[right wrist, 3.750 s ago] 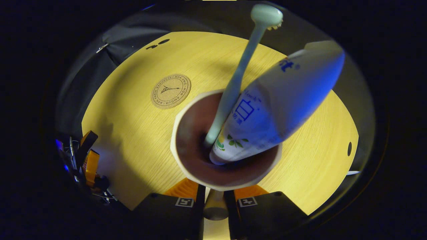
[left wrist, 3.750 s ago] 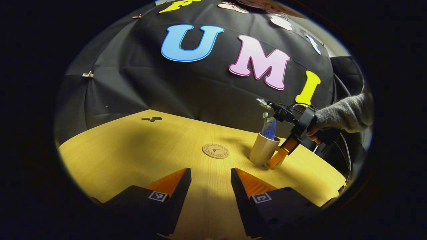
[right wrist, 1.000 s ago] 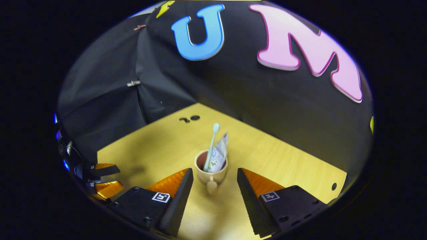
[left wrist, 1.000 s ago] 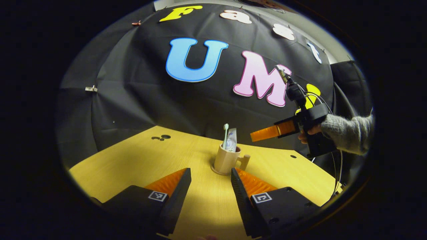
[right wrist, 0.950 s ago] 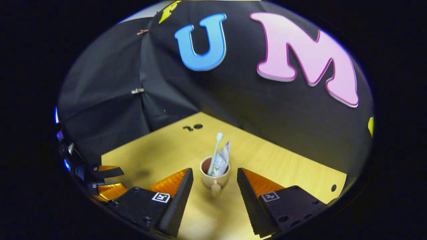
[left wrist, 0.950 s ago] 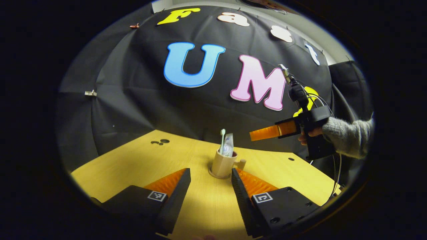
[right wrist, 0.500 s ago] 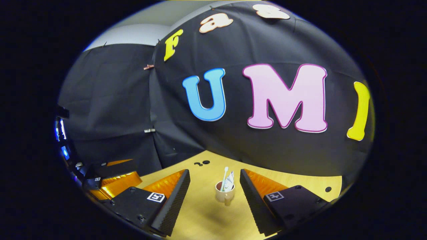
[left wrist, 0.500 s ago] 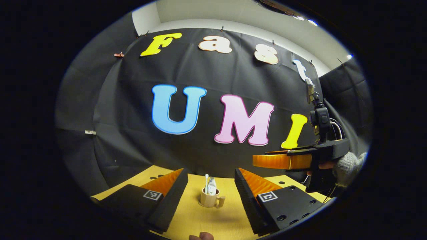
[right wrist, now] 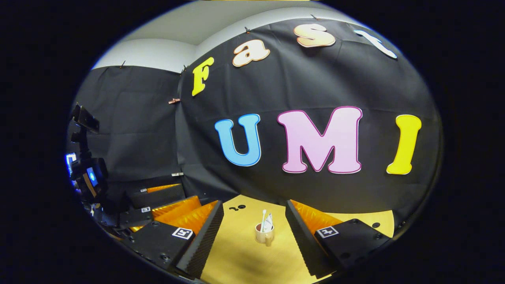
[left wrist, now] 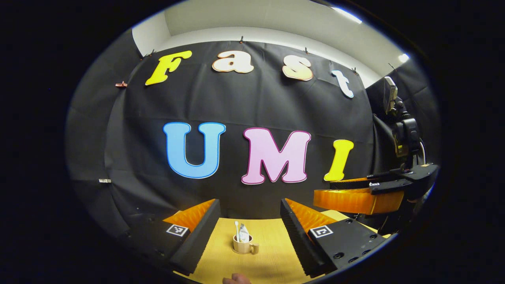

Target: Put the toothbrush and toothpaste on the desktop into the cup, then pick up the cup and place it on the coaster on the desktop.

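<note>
Both the left claw (left wrist: pixel 248 221) and right claw (right wrist: pixel 254 221) stand wide, above the beige ceramic cup (right wrist: pixel 264 235) on the yellow wooden table (right wrist: pixel 240 256).

A recording booth set up indoors: black cloth (left wrist: pixel 252 102) clipped up as a backdrop under a plain white wall (left wrist: pixel 276 19), in front of it a pale wooden tabletop (right wrist: pixel 244 260) lit from above, bearing a cup (right wrist: pixel 264 235).
</note>
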Tool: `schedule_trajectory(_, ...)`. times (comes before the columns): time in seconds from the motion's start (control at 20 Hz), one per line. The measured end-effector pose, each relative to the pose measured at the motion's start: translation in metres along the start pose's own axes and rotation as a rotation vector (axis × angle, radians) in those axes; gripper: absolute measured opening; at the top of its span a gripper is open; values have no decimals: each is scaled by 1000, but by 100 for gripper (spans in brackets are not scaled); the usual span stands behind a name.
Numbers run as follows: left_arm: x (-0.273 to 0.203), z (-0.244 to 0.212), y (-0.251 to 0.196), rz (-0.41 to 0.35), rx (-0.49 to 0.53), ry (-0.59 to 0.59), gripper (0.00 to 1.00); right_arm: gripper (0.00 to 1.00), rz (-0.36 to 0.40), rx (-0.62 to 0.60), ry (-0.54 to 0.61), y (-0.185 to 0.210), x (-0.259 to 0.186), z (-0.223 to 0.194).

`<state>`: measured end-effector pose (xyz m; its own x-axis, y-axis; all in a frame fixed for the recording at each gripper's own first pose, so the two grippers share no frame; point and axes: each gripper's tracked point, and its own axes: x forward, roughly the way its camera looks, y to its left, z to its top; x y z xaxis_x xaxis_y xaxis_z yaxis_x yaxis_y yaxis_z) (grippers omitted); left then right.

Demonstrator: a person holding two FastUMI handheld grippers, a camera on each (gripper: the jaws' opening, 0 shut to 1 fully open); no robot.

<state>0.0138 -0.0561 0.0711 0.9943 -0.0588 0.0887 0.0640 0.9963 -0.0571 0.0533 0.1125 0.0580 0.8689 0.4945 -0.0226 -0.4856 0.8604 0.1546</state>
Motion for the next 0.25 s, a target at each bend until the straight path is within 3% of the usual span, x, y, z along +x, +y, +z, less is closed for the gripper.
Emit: schedule_trajectory(0.25, -1, 10, -5, -4, 14, -7, 96, 96, -41, 7, -39, -12, -13, 9)
